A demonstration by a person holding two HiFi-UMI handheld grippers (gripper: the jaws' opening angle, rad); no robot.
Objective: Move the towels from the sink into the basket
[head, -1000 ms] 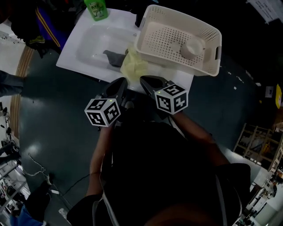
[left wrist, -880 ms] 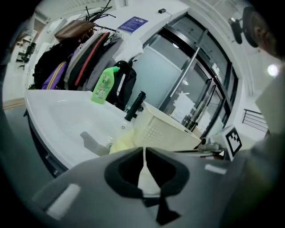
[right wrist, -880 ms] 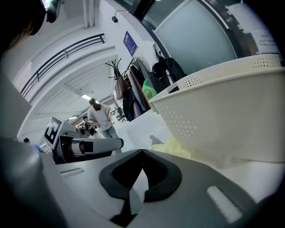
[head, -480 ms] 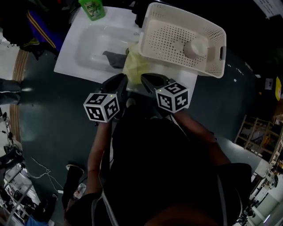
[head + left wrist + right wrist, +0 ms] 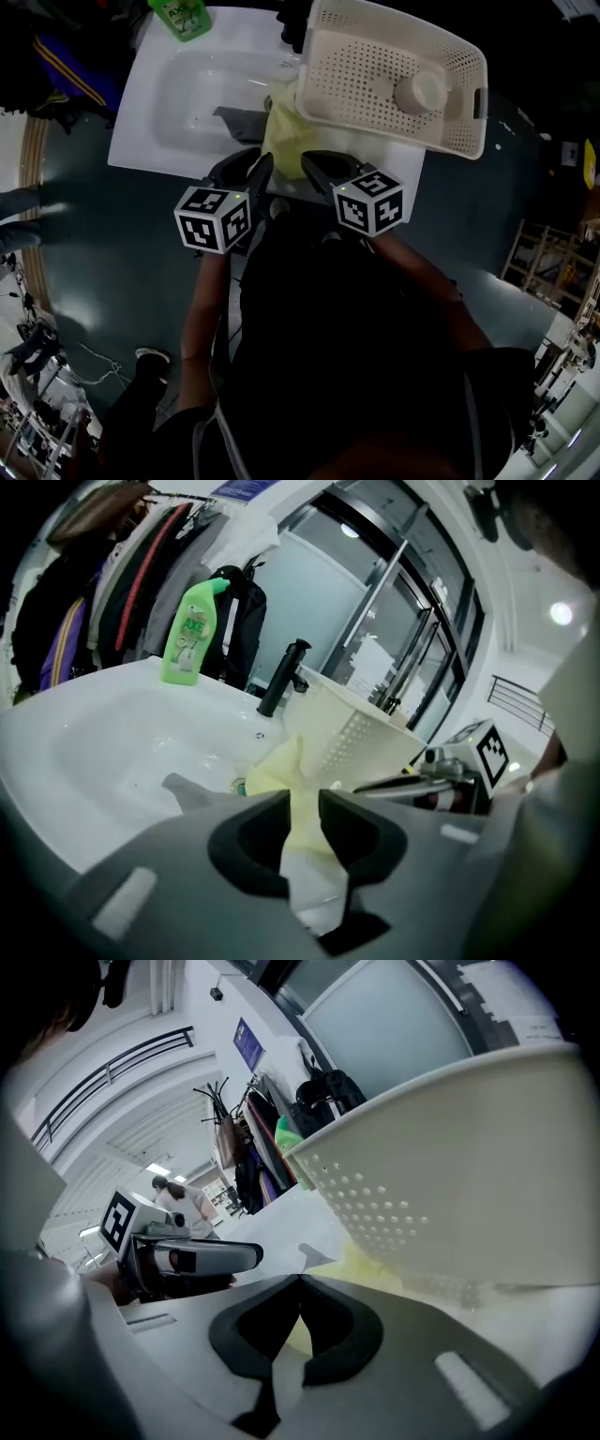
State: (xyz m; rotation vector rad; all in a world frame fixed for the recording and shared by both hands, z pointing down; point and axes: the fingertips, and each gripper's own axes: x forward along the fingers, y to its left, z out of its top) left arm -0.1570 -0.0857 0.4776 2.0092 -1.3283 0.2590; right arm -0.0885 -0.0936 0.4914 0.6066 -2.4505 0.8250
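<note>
A grey towel (image 5: 239, 122) and pale yellow towel (image 5: 286, 141) are seen in the white sink (image 5: 178, 103). A round white thing (image 5: 420, 92) is held in the cream perforated basket (image 5: 356, 56). The left gripper (image 5: 302, 803) jaws have just been cracked open, empty; the right gripper (image 5: 300, 1283) jaws are pressed together.

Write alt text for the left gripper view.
The left gripper fills the foreground, its dark jaws just opened slightly, with a crumpled pale yellow towel showing through the gap, ungripped. Behind are a white ceramic sink holding a grey towel, a green plastic bottle, a black tap and a cream perforated plastic basket.
</note>
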